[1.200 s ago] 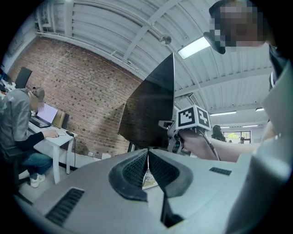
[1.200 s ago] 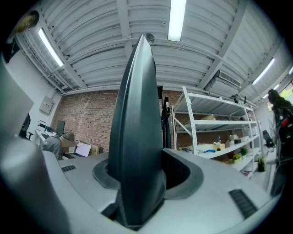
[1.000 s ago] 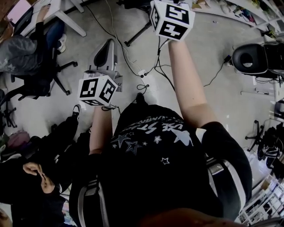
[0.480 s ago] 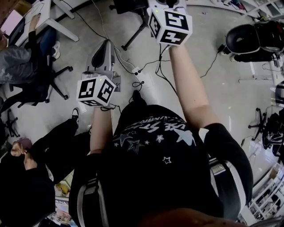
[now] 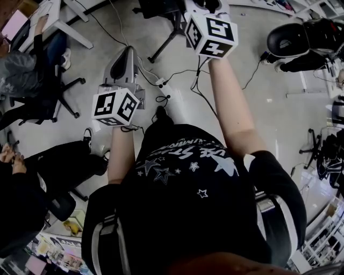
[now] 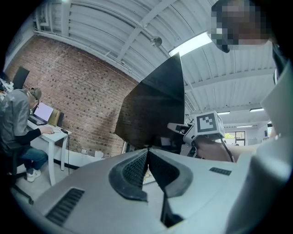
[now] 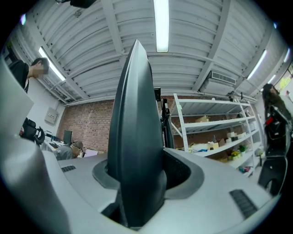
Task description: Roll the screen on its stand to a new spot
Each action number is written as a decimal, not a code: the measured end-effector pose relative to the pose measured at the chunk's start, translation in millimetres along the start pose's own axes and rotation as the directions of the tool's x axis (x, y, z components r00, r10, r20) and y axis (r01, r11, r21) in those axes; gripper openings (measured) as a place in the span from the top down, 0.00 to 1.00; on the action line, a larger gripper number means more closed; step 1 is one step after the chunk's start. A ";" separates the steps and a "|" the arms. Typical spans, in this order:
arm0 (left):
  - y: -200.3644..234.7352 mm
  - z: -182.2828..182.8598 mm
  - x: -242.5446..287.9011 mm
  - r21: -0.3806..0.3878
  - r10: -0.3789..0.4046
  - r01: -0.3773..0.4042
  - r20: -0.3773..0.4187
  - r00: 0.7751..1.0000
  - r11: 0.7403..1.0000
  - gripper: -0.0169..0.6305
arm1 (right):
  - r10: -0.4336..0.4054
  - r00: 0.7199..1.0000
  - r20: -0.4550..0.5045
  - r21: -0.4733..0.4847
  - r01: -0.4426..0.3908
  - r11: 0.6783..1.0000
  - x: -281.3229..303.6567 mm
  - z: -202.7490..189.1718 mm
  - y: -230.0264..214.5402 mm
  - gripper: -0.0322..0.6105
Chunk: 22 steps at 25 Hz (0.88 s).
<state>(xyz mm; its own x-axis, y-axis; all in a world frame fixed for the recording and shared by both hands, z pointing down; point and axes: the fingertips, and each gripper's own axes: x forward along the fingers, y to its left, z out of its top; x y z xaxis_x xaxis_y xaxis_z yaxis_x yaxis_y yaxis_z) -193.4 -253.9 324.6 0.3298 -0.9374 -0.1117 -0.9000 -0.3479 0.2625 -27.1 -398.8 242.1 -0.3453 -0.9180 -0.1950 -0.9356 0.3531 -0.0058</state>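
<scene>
The screen [image 6: 155, 109] is a large dark panel, seen at a slant in the left gripper view. In the right gripper view its thick rounded edge [image 7: 135, 128] stands upright between the jaws. My right gripper [image 7: 137, 176] is shut on that edge. The head view has it at the top, arm stretched forward [image 5: 207, 6]. A black leg [image 5: 164, 40] runs along the floor beside it and may belong to the stand. My left gripper [image 5: 129, 51] is lower and to the left, its jaws shut with nothing between them [image 6: 147, 151], apart from the screen.
Cables and a power strip [image 5: 169, 88] lie on the floor ahead of me. A person sits at a white desk [image 5: 64, 16] at the far left. Another person in black [image 5: 32, 182] is at my lower left. A black chair [image 5: 290, 40] stands to the right, and shelving [image 7: 215, 132] lies beyond.
Both grippers have moved on across the floor, the right one still shut on the screen. The cables, the black chair and the people at the left have shifted in the head view.
</scene>
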 end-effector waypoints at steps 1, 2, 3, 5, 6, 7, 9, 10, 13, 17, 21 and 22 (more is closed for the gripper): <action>-3.7 -0.5 -1.8 0.002 0.001 -0.001 -0.001 1.000 1.000 0.96 | 0.000 1.000 -0.001 0.001 0.000 1.000 -4.7 0.6 -2.7 0.62; -7.3 -1.3 -3.5 0.003 0.000 0.000 -0.002 1.000 1.000 0.95 | 0.000 1.000 -0.002 0.001 0.000 1.000 -9.1 1.0 -5.1 0.62; -10.6 -1.9 -4.9 0.006 -0.001 0.001 -0.003 1.000 1.000 0.96 | -0.001 1.000 -0.003 0.001 0.001 1.000 -13.0 1.5 -6.8 0.62; -17.3 -2.7 -6.9 0.011 -0.008 0.008 -0.005 1.000 1.000 0.96 | -0.003 1.000 -0.004 0.000 0.003 1.000 -20.5 2.5 -8.9 0.62; -21.1 -2.9 -7.5 0.015 -0.011 0.012 -0.006 1.000 1.000 0.96 | -0.003 1.000 -0.003 0.000 0.003 1.000 -24.2 3.3 -10.1 0.62; -25.2 -2.9 -7.6 0.018 -0.015 0.016 -0.007 1.000 1.000 0.95 | -0.002 1.000 -0.002 0.002 0.002 1.000 -28.0 4.4 -11.9 0.62; -33.8 -2.8 -7.8 0.024 -0.023 0.023 -0.009 1.000 0.999 0.95 | 0.002 1.000 0.002 0.007 -0.002 1.000 -36.0 6.5 -16.3 0.62; -37.8 -2.9 -8.0 0.026 -0.027 0.027 -0.009 1.000 0.999 0.95 | 0.005 1.000 0.003 0.009 -0.005 1.000 -40.0 7.2 -18.1 0.62; -48.5 -4.2 -9.0 0.031 -0.036 0.037 -0.011 0.999 0.999 0.96 | 0.011 1.000 0.009 0.011 -0.011 1.000 -51.7 8.4 -21.0 0.62; -60.4 -5.8 -11.7 0.036 -0.046 0.046 -0.010 0.999 0.998 0.96 | 0.014 1.000 0.009 0.010 -0.014 1.000 -67.1 10.6 -24.5 0.62; -66.0 -6.2 -16.2 0.038 -0.049 0.049 -0.007 0.999 0.998 0.96 | 0.026 1.000 0.010 0.010 -0.026 1.000 -81.0 13.8 -29.1 0.62; -67.5 -7.0 -17.2 0.038 -0.049 0.050 -0.006 0.999 0.998 0.96 | 0.028 1.000 0.012 0.014 -0.029 0.999 -84.5 14.2 -30.3 0.62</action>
<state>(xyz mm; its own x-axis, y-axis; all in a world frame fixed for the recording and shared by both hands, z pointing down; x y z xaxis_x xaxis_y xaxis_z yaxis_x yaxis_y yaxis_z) -136.3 -214.4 315.5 0.3756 -0.9192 -0.1186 -0.8928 -0.3932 0.2199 31.5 -329.4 244.9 -0.3708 -0.9054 -0.2068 -0.9242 0.3816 -0.0136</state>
